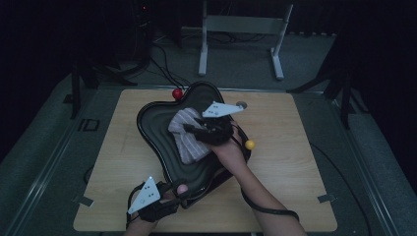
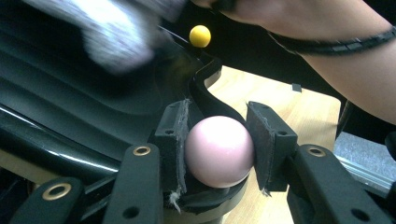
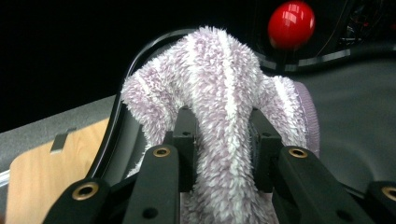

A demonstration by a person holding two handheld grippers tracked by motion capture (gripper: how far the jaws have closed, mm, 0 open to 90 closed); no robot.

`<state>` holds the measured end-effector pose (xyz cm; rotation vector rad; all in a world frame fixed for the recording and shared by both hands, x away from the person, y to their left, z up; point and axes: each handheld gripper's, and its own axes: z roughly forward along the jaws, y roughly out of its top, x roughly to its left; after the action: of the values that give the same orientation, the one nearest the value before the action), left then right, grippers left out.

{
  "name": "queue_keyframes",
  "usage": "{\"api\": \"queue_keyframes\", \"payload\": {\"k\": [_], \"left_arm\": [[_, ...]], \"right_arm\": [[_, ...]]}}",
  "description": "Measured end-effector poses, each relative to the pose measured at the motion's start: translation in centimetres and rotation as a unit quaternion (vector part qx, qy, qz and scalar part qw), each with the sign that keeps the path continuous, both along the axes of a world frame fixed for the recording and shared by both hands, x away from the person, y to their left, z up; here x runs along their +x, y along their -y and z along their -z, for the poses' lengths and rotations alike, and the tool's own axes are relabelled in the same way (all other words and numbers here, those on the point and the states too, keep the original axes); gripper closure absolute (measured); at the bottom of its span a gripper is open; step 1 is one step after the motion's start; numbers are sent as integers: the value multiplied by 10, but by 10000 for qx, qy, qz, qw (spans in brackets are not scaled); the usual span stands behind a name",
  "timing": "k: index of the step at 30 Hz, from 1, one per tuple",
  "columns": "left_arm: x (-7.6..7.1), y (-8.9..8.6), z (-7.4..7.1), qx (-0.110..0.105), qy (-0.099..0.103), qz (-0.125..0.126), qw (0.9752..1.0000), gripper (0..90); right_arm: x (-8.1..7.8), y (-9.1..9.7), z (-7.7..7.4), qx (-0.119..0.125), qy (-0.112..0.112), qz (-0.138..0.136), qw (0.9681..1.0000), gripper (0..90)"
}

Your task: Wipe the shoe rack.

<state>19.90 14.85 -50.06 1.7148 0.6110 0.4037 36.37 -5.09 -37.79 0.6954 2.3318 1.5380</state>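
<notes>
Over the desk point(image 1: 123, 162), the right hand-held gripper point(image 3: 223, 140) is clamped on a fluffy striped lilac cloth point(image 3: 219, 88) above the black wavy tray point(image 1: 152, 123), while the left hand-held gripper point(image 2: 218, 140) is clamped on the tray's pink ball knob point(image 2: 219, 151) at its near edge.

High view is dim: desk point(image 1: 295, 162) is the only lit patch, everything beyond it falls off to near black, low contrast. Black tray point(image 1: 157, 123) shows faint sheen lines on its ridges. Left gripper view is brighter; pink ball point(image 2: 218, 150) sharp with soft glare on top, cloth point(image 2: 116, 32) above it smeared by blur. Right gripper view: cloth sharp, red ball point(image 3: 290, 24) carries a small highlight, backdrop behind it black.
</notes>
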Motion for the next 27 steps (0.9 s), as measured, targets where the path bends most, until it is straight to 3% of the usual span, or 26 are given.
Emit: {"api": "queue_keyframes", "payload": {"k": [7,9,14,19,27], "left_arm": [[0,0,0,-5,-2,19,10000,603],[0,0,0,-16,-3,21,10000,603],[0,0,0,0,-5,15,10000,603],[0,0,0,1,-14,16,10000,603],[0,0,0,-22,-25,3,10000,603]], "right_arm": [[23,-22,-10,12,-18,106,9999,699],[35,-34,-7,-90,12,194,9998,698],[44,-47,2,-310,-128,184,9993,696],[35,-41,8,-483,-109,145,9987,698],[16,-23,23,-491,-195,41,9986,699]]}}
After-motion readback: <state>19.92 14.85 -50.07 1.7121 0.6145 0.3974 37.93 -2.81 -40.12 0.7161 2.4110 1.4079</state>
